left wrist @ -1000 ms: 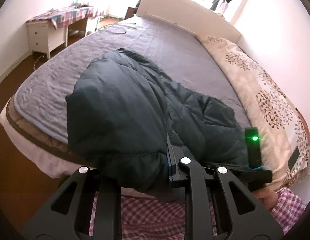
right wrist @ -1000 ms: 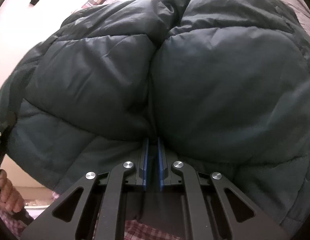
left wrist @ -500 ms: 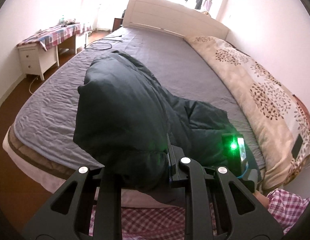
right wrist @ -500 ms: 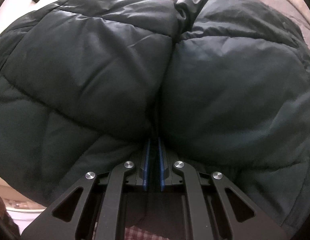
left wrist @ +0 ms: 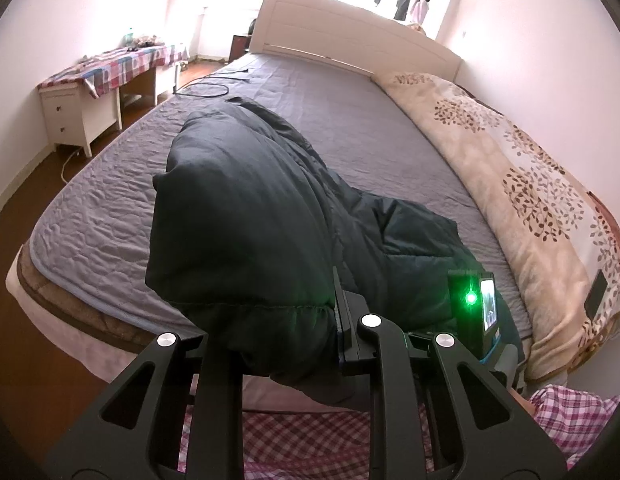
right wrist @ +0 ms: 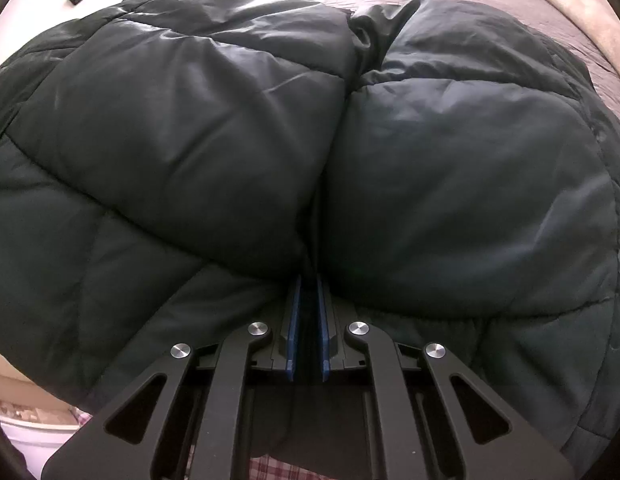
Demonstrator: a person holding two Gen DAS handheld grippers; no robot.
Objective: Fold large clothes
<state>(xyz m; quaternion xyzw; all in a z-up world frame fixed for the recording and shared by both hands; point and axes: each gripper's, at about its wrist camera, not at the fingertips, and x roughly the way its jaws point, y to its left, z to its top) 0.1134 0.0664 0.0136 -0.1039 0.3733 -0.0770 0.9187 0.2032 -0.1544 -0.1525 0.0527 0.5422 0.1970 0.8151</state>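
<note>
A dark green puffer jacket (left wrist: 245, 216) lies bunched on the grey bed cover (left wrist: 350, 112), its near edge lifted over the foot of the bed. My left gripper (left wrist: 334, 320) is shut on the jacket's hem, which bulges over and hides the left finger. My right gripper (right wrist: 309, 304) is shut on a fold of the same jacket (right wrist: 450, 184), which fills nearly the whole right wrist view. The right gripper's body with a green light (left wrist: 472, 304) shows in the left wrist view, to the right of my left gripper.
A floral beige duvet (left wrist: 522, 176) lies along the bed's right side by the wall. A white headboard (left wrist: 350, 40) stands at the far end. A white desk with a plaid cloth (left wrist: 105, 76) stands on the left. A cable (left wrist: 209, 88) lies on the far left of the bed.
Both grippers have risen and moved forward over the bed with the jacket. The jacket fills more of the right wrist view. Both stay shut.
</note>
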